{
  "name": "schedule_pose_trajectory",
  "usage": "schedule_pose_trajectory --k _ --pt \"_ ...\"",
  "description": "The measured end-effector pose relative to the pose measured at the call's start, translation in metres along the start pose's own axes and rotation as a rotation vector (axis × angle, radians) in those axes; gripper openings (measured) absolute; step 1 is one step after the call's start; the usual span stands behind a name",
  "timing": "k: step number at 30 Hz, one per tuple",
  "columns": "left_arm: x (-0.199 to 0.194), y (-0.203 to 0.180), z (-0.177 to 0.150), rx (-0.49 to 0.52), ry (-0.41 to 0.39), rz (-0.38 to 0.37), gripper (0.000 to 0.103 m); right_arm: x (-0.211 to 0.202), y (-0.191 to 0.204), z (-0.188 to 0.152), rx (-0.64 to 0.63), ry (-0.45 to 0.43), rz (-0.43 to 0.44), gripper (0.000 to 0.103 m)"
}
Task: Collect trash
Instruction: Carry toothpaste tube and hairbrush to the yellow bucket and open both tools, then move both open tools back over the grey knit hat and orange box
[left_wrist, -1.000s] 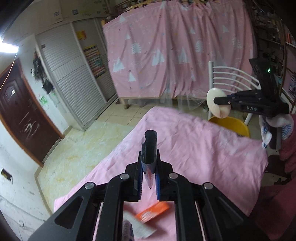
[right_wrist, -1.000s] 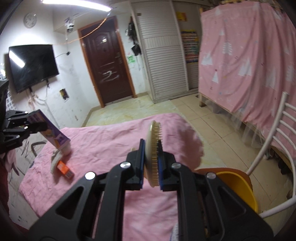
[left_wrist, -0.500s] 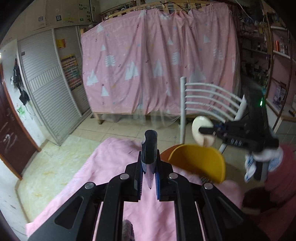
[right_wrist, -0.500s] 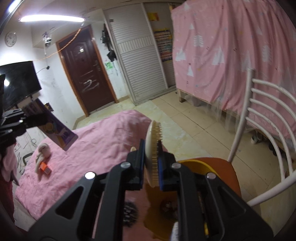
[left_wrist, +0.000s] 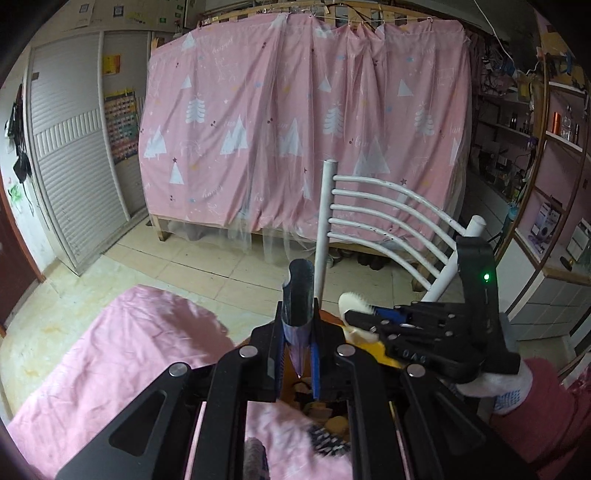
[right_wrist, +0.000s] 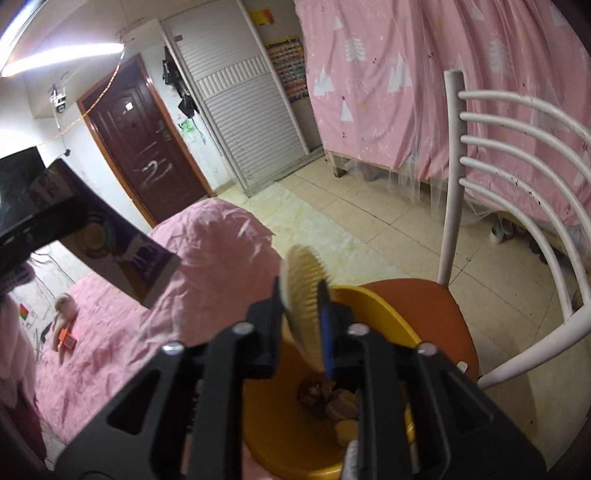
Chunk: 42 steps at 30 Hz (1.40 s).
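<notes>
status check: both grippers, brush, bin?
Left gripper shut on purple carton. Right gripper jaws just opening, brush tilting loose between the fingers. Yellow bin directly below on orange chair, nothing blocking the drop.

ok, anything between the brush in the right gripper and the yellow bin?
Nothing visible. The brush sits tilted between the right gripper's just-opening jaws, directly above the open yellow bin, which holds only scraps at its bottom.
</notes>
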<state>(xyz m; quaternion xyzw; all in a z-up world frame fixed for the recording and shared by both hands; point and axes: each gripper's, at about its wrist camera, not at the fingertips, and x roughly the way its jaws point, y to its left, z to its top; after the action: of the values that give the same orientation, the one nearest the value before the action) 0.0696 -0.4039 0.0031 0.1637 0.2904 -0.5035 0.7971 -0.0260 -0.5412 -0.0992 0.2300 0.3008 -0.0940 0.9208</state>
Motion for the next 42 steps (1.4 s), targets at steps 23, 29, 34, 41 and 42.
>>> schedule_pose_trajectory --k 23,29,34,41,42 --pt "0.034 -0.002 -0.021 -0.150 0.050 0.012 0.052 -0.022 -0.002 0.004 0.034 -0.048 -0.010 0.046" --pt "0.005 0.023 -0.028 -0.201 0.005 0.052 0.052 -0.024 0.021 0.006 -0.010 -0.047 0.003 0.054" --pt "-0.024 0.048 -0.038 -0.257 -0.030 0.093 0.052 -0.021 0.052 0.005 -0.067 -0.031 0.034 0.054" --pt "-0.065 0.087 -0.061 -0.335 -0.040 0.237 0.063 -0.006 0.101 0.000 -0.150 0.008 0.094 0.060" --pt "-0.072 0.093 -0.065 -0.347 -0.041 0.265 0.064 -0.004 0.108 -0.001 -0.162 0.013 0.102 0.060"
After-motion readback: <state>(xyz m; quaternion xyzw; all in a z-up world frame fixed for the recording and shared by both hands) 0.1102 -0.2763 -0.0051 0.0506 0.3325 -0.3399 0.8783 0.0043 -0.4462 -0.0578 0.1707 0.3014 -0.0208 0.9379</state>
